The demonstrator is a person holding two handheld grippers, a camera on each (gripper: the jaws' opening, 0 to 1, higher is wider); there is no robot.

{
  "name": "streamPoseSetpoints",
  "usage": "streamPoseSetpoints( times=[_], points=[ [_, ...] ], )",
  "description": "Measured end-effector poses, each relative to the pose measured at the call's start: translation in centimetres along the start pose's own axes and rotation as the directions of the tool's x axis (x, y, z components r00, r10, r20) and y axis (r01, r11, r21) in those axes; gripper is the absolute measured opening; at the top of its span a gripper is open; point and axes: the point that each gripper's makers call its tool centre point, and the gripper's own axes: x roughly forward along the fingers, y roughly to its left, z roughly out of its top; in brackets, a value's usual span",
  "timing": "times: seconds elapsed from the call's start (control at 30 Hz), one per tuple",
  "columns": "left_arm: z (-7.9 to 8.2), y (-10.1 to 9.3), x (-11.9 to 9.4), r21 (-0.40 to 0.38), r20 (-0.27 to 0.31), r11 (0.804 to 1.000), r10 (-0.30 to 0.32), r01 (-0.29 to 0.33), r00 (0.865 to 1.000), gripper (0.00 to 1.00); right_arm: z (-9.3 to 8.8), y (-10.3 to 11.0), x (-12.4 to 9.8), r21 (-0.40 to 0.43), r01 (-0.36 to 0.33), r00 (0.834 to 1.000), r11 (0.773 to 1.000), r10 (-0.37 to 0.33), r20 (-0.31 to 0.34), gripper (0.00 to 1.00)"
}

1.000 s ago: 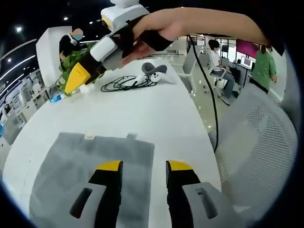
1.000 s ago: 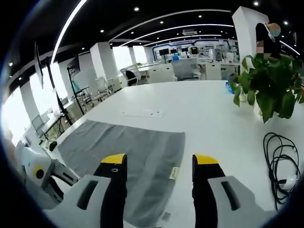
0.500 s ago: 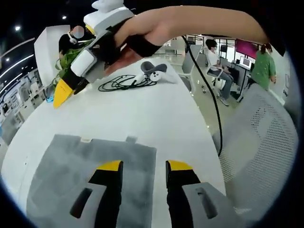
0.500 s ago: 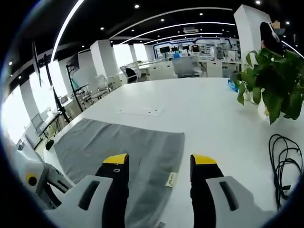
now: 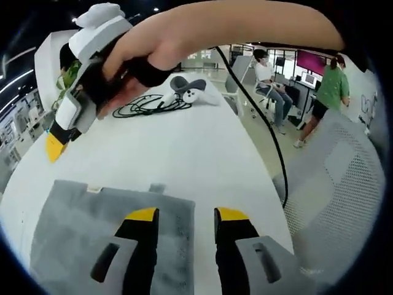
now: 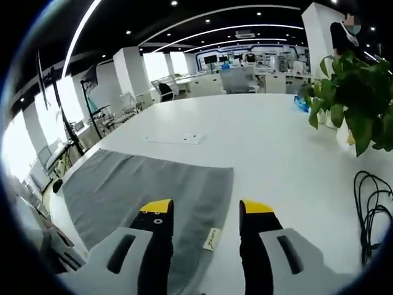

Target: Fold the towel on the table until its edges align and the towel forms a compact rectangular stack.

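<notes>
Towel [image 6: 144, 187] flat (table [image 6: 264, 147] beyond)

Grey towel [image 6: 147, 184], white table [image 6: 258, 141], yellow-tipped black grippers [image 5: 182, 216].

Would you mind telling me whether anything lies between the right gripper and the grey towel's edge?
Nothing visible does: the right gripper hangs open directly over the flat grey towel, its near edge with the small label between the jaws.

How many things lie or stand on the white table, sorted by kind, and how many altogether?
Grey towel: 1
Potted plant: 1
Black cable bundle: 1
Handheld controllers: 2, as far as can be told
Total: 5
</notes>
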Motion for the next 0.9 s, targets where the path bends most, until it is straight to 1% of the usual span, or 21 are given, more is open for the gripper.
streamPoseSetpoints(
  times=[0.03,0.07,0.13,0.17,0.23,0.27,0.33,0.37,0.4,0.47,0.6,0.63,0.67,0.73,0.83,0.9],
  points=[
    [0.0,0.0,0.1,-0.002,-0.004,1.0,0.003,-0.003,1.0,0.37,0.1,0.3,0.3,0.047,-0.016,1.0,0.999,0.016,0.0,0.41],
    [-0.1,0.1,0.4,-0.003,-0.01,1.0,0.009,-0.009,1.0,0.37,0.3,0.4,0.5,0.048,-0.022,1.0,0.999,0.022,0.003,0.41],
    [-0.4,0.2,0.7,-0.016,-0.016,1.0,0.023,-0.023,1.0,0.37,0.8,0.6,1.0,0.028,-0.027,1.0,0.999,0.027,0.016,0.41],
    [-0.5,0.1,1.0,-0.022,-0.019,0.999,0.024,-0.025,1.0,0.37,0.9,0.7,1.4,0.006,-0.033,0.999,0.999,0.033,0.012,0.41],
    [-0.7,0.0,1.4,-0.022,-0.025,0.999,0.031,-0.031,0.999,0.37,0.8,0.7,2.0,-0.007,-0.033,0.999,0.999,0.033,0.003,0.42],
    [-0.8,-0.1,1.6,-0.017,-0.032,0.999,0.034,-0.034,0.999,0.37,0.7,0.6,2.4,-0.008,-0.029,1.0,1.0,0.029,-0.001,0.42],
    [-0.8,-0.2,1.8,-0.011,-0.031,0.999,0.037,-0.037,0.999,0.37,0.2,0.1,2.9,-0.014,0.004,1.0,1.0,-0.004,-0.014,0.42],
    [-0.8,-0.3,2.0,0.0,-0.03,0.999,0.041,-0.041,0.999,0.36,-0.5,0.0,3.1,-0.045,0.024,0.999,0.999,-0.026,-0.046,0.42],
    [-0.8,-0.4,2.1,0.006,-0.03,0.999,0.044,-0.044,0.999,0.36,-0.8,0.2,3.5,-0.07,0.023,0.998,0.997,-0.027,-0.053,0.42],
    [-0.9,-0.5,2.3,0.032,-0.035,0.998,0.047,-0.046,0.998,0.36,-1.2,0.2,4.0,-0.083,0.018,0.998,0.996,-0.023,-0.059,0.42],
    [-1.1,-0.5,2.7,0.054,-0.042,0.998,0.044,-0.042,0.998,0.35,-1.7,-0.7,5.1,-0.054,0.028,0.997,0.998,-0.032,-0.076,0.4],
    [-1.2,-0.4,2.7,0.054,-0.043,0.998,0.045,-0.043,0.998,0.33,-1.8,-0.8,5.3,-0.032,0.029,0.996,0.999,-0.031,-0.08,0.39],
    [-1.2,-0.4,2.7,0.052,-0.045,0.998,0.044,-0.042,0.998,0.31,-2.0,-0.7,5.6,0.006,0.019,0.996,1.0,-0.018,-0.082,0.38],
    [-1.4,-0.6,2.9,0.047,-0.049,0.998,0.032,-0.03,0.998,0.25,-2.4,-1.0,6.0,0.027,0.021,0.995,0.999,-0.018,-0.094,0.37],
    [-1.8,-0.9,3.2,0.06,-0.064,0.998,0.022,-0.018,0.998,0.25,-2.7,-1.6,6.5,0.019,0.034,0.994,0.999,-0.032,-0.104,0.37],
    [-2.2,-1.0,3.3,0.078,-0.079,0.997,0.021,-0.014,0.997,0.25,-2.8,-1.9,6.8,0.03,0.044,0.993,0.999,-0.04,-0.113,0.36]
  ],
)
